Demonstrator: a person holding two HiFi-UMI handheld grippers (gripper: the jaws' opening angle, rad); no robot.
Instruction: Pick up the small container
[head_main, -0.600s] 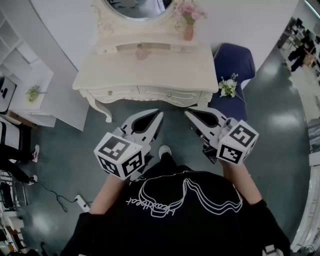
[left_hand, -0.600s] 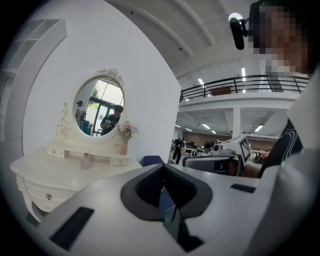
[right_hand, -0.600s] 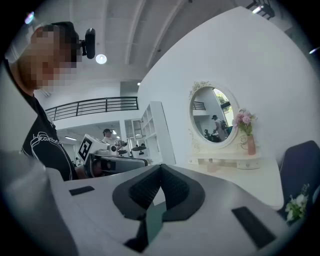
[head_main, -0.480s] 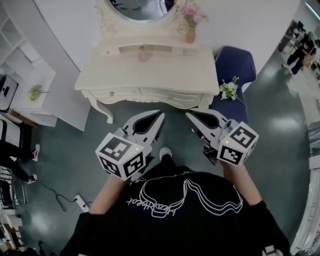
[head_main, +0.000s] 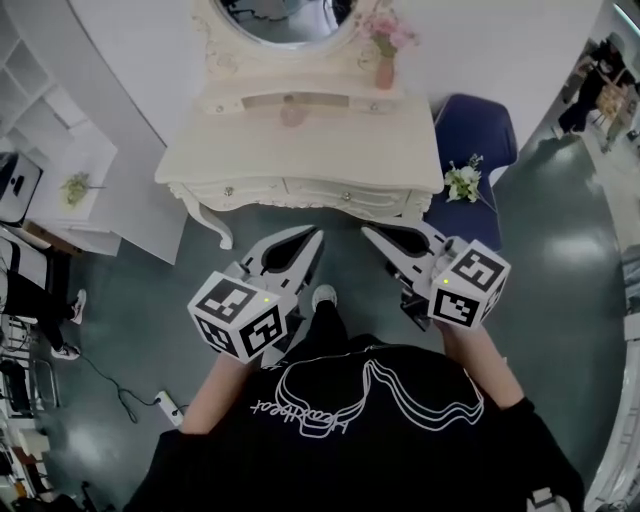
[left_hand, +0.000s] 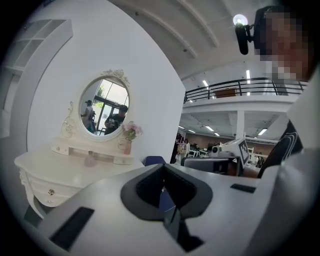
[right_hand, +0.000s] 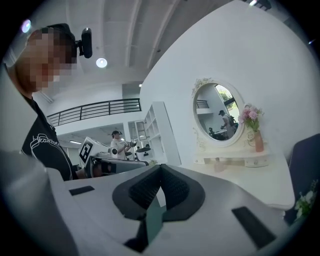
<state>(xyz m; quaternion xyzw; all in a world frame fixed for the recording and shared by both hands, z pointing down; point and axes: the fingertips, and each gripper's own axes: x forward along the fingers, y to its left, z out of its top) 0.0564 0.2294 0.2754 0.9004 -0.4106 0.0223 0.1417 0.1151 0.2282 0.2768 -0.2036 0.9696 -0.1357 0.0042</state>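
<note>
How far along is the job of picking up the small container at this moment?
Nothing looks done yet. The small container stands untouched on the dressing table, under the mirror. In hand: nothing; the left gripper and the right gripper are both shut and empty, short of the table. Left: reach the container, open a gripper, grasp it and lift.

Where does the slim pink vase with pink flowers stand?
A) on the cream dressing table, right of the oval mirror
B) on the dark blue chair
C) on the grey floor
A: the slim pink vase stands on the cream dressing table, beside the oval mirror.
</note>
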